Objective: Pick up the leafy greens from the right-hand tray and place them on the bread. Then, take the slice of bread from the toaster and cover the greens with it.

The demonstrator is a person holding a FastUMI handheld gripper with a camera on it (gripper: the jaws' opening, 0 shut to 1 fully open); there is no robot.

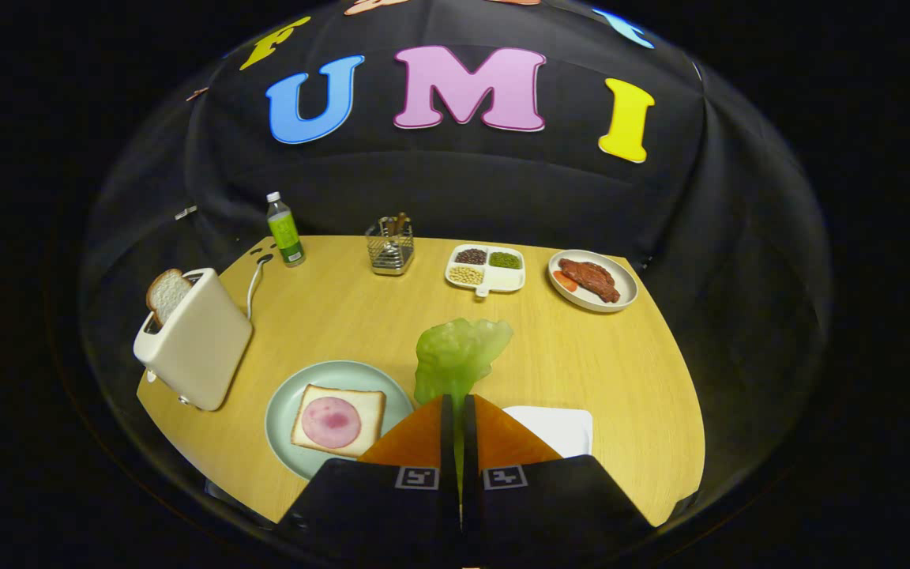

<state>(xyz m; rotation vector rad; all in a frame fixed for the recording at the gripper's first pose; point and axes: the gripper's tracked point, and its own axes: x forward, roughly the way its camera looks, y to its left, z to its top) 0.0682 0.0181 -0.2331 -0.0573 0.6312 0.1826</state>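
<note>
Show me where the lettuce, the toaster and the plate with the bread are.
leafy greens (459, 356), gripper view, middle of the leaf, held in the gripper (455, 411).
toaster (201, 352), gripper view, its side wall.
plate (285, 403), gripper view, bare rim.

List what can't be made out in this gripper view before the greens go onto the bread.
- White tray: near part hidden behind the tongs, which are shut on the leafy greens.
- Leafy greens: lower end hidden between the fingers.
- Plate with the bread: near rim covered by the tongs' body.
- Toaster slice: lower part sunk in the slot.
- Wire holder: contents too small to identify.
</note>
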